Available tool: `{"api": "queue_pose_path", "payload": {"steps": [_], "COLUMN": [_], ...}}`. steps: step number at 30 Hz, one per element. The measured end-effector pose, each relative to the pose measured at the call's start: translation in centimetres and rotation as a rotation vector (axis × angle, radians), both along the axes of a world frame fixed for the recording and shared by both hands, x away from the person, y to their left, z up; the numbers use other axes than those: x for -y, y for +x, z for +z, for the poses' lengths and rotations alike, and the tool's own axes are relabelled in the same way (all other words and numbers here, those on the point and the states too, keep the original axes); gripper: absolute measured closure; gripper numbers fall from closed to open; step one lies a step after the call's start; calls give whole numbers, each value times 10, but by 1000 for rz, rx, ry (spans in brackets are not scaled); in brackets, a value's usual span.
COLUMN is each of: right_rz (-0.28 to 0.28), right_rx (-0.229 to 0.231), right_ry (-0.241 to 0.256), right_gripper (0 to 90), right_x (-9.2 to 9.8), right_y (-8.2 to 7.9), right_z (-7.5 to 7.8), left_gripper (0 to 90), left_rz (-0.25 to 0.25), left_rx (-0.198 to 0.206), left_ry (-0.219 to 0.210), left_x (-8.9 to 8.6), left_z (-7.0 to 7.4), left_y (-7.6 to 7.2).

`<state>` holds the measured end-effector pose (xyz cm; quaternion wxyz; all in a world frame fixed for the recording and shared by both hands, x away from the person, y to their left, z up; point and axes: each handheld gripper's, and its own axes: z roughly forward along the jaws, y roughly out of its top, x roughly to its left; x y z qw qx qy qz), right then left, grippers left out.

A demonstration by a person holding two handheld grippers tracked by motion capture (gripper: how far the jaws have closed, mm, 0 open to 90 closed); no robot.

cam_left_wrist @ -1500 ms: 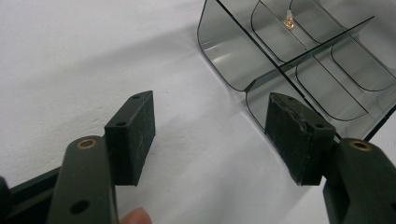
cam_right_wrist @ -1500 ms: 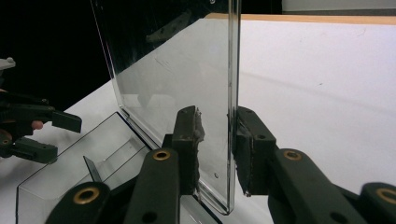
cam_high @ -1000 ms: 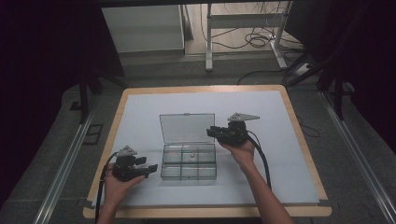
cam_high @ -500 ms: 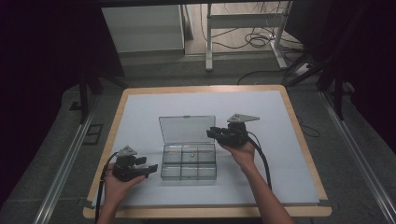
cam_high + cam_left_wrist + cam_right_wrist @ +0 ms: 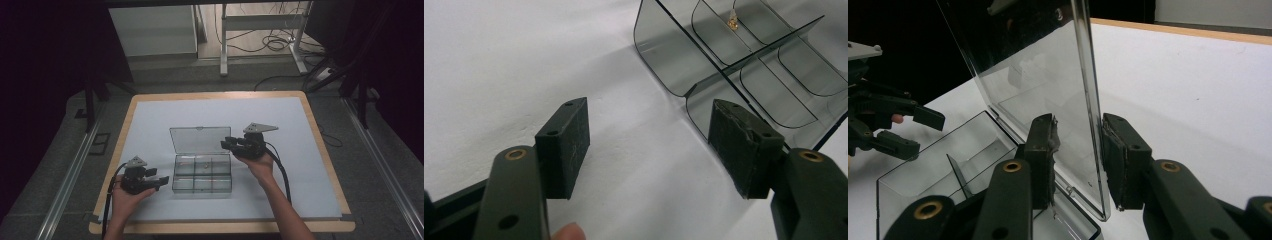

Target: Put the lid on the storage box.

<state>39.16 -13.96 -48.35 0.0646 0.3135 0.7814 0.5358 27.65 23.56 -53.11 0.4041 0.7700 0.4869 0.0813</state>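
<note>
The clear compartment box (image 5: 202,174) sits mid-table with its lid (image 5: 1048,90) already raised upright, the right gripper (image 5: 1078,165) straddling the lid's edge, jaws not quite closed, and the left gripper (image 5: 649,145) spread empty beside the box, leaving the contents untouched.

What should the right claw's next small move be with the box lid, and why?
Probably close the right claw onto the clear lid. In the right gripper view the lid's edge stands upright between the jaws, with a gap still showing on the left side, so it does not look clamped. The left claw waits open beside the compartment box, not touching it.
</note>
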Motion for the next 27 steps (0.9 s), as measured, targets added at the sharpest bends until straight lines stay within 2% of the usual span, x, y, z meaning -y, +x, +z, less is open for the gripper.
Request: {"api": "queue_pose_path", "payload": {"steps": [27], "right_rz": [45], "right_rx": [13], "right_ry": [-14], "right_gripper": [580], "right_x": [-5], "right_y": [-11], "right_z": [0], "left_gripper": [335], "left_rz": [-1], "left_rx": [-4], "left_ry": [0], "left_x": [-1], "left_z": [-1], "left_y": [1]}}
